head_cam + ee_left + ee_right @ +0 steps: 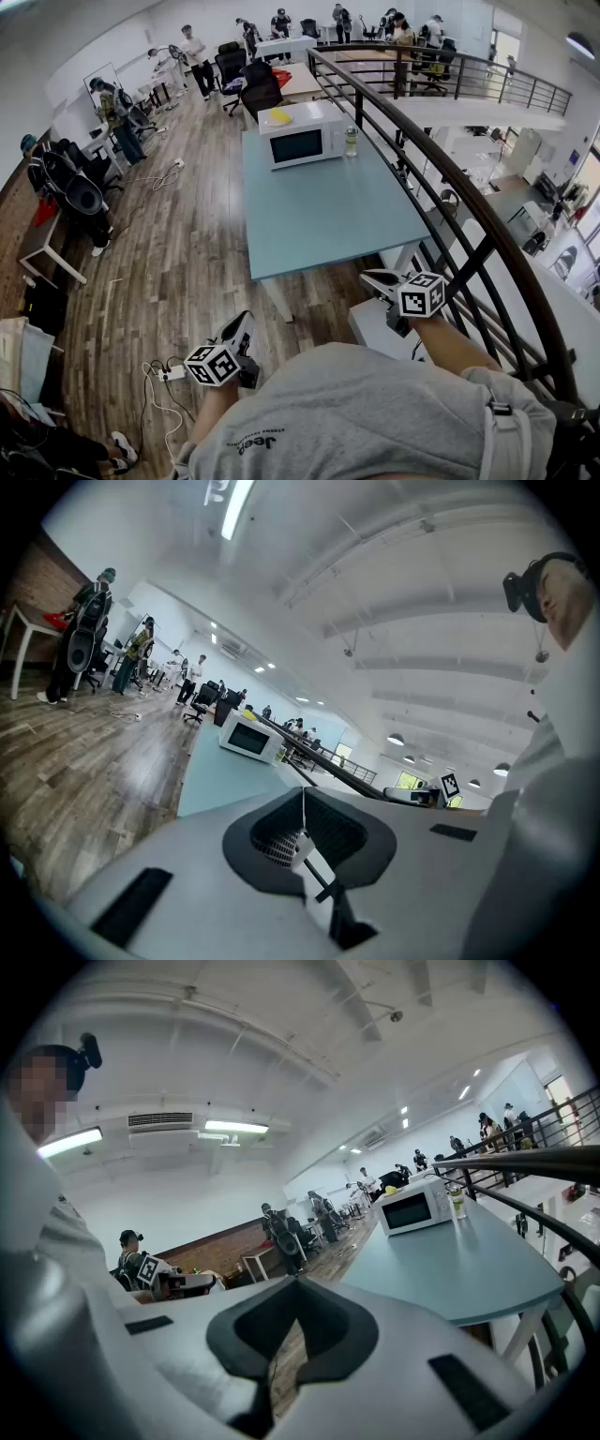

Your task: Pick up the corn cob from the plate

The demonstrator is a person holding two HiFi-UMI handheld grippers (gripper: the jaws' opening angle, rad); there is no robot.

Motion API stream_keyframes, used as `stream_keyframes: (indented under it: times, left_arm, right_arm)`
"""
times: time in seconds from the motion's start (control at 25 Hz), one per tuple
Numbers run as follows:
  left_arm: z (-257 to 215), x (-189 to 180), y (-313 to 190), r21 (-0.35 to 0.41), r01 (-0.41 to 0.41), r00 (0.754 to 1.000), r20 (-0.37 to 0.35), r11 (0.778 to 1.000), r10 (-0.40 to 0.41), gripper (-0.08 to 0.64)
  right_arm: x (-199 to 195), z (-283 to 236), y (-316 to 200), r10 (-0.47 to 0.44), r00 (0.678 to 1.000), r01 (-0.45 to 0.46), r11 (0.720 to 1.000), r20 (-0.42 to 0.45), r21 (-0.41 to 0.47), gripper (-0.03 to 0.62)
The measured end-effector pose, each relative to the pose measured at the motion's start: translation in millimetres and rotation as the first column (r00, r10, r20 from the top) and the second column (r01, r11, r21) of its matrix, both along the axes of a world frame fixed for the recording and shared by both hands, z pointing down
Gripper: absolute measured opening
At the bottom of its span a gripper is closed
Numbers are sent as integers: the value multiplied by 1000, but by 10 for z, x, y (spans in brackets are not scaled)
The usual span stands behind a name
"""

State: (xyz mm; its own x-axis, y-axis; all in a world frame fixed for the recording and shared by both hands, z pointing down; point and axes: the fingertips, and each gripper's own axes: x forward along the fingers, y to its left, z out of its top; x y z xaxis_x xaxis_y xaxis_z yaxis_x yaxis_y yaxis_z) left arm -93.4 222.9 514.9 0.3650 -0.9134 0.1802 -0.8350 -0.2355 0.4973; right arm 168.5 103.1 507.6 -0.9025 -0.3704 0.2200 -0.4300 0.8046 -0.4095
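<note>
Approach stage: left gripper (244, 322) and right gripper (368, 277), fingers closed and empty; next, advance to the counter (319, 216) at twelve o'clock.

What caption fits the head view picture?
Left gripper and right gripper, both shut, face a blue table bearing a microwave.

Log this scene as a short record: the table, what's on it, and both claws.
table: light blue rectangular tabletop, beside black metal railing
on table: white microwave oven at far end; clear bottle beside it
on microwave: small yellow object, too small to identify
left claw: shut, empty, near the person's body
right claw: shut, empty, near the person's body
</note>
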Motion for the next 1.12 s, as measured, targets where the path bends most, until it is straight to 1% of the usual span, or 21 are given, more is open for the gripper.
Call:
stream_keyframes:
  times: [0.16,0.4,0.52,0.64,0.76,0.88,1.12]
  left_arm:
    - [-59,16,-50,6,0,1000,6,1000,0,23]
    - [-53,148,-121,7,5,1000,15,1000,-5,23]
    - [-75,243,-152,8,1,1000,21,1000,-1,23]
    - [-81,331,-162,4,2,1000,27,1000,-2,23]
    - [-84,458,-180,3,9,1000,29,1000,-9,23]
    - [-72,615,-198,-2,17,999,30,1000,-17,23]
    - [29,830,-224,-32,27,1000,6,999,-27,23]
  right_arm:
    - [26,-40,-50,-1,1000,1,1000,2,6,14]
    - [153,-25,-124,-8,1000,8,1000,11,10,15]
    - [225,-32,-163,-13,1000,13,1000,17,6,14]
    - [311,-19,-201,-10,1000,11,1000,30,-19,15]
    - [452,14,-259,-7,999,9,999,40,-38,15]
    - [590,43,-310,-18,999,20,999,36,-39,15]
    - [739,134,-358,-41,999,43,998,31,-56,15]
